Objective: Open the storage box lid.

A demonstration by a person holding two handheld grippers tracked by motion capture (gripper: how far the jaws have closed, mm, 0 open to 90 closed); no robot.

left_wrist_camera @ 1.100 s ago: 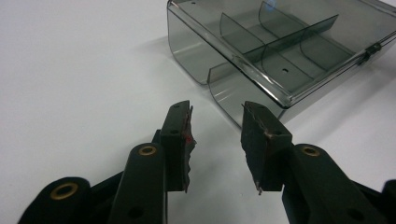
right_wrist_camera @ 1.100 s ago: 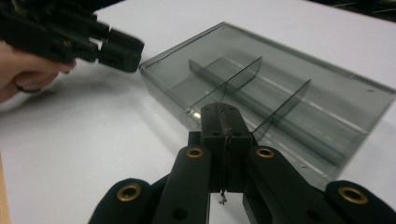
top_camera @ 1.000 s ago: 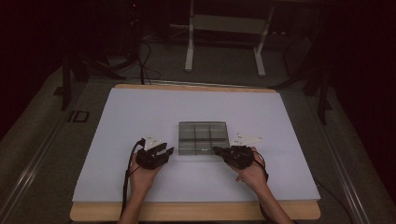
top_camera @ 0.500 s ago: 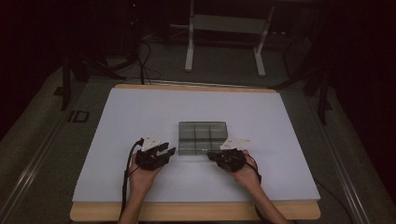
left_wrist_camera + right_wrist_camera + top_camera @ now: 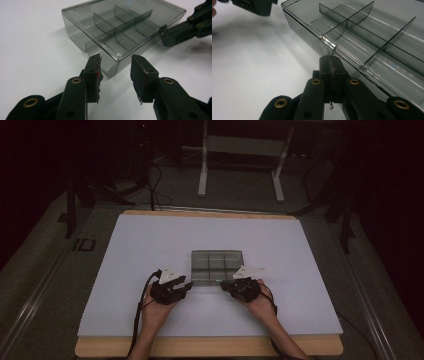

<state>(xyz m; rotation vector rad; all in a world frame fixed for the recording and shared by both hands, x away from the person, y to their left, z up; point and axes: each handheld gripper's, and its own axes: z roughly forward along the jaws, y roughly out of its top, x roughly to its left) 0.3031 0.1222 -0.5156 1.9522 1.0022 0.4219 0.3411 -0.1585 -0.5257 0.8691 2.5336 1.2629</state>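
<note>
Box (image 5: 217, 266) lay at table (image 5: 125, 270) centre, lid closed, all compartments empty as far as I could see through the smoked plastic. Nothing of the opening was done yet. Left gripper (image 5: 115, 65) stood off the box's near-left corner, at about 7 o'clock from it, jaws spread and just widening, nothing between them but the corner ahead. Right gripper (image 5: 332, 60) at 5 o'clock, jaws pressed together with nothing between them, tip at the small latch (image 5: 327, 42) on the front edge; contact I couldn't confirm. I judged the work barely begun: latch to release, lid to lift, box to steady.
</note>
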